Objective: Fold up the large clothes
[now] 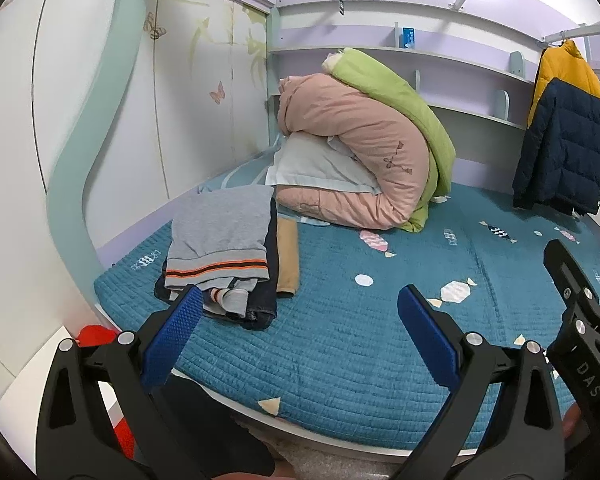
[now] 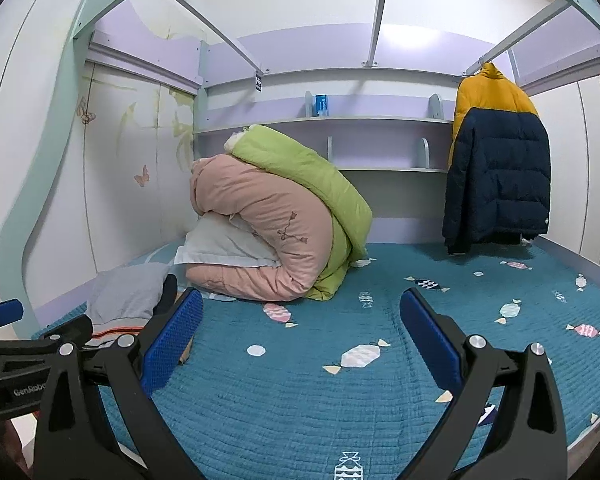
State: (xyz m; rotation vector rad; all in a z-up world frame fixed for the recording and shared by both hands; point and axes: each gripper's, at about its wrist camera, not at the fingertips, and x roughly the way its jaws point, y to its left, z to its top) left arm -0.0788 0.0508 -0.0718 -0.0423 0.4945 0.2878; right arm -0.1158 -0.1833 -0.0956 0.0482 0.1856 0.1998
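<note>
The puffy yellow and dark-blue jacket [image 2: 498, 168] hangs at two o'clock, top to bottom, well apart. The right hand-held gripper [image 2: 302, 328] is nearer. It and the left hand-held gripper [image 1: 300, 322] gape, empty.

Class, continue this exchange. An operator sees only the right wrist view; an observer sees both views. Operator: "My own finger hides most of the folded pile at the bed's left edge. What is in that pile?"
Observer: A grey knit top with orange and dark stripes lies on top of folded dark denim.
Operator: Is anything beside the pile?
Observer: A folded tan garment lies along the pile's right side.
Operator: Is the left gripper open?
Observer: Yes. The left gripper is open and empty, above the teal quilted bed cover.
</note>
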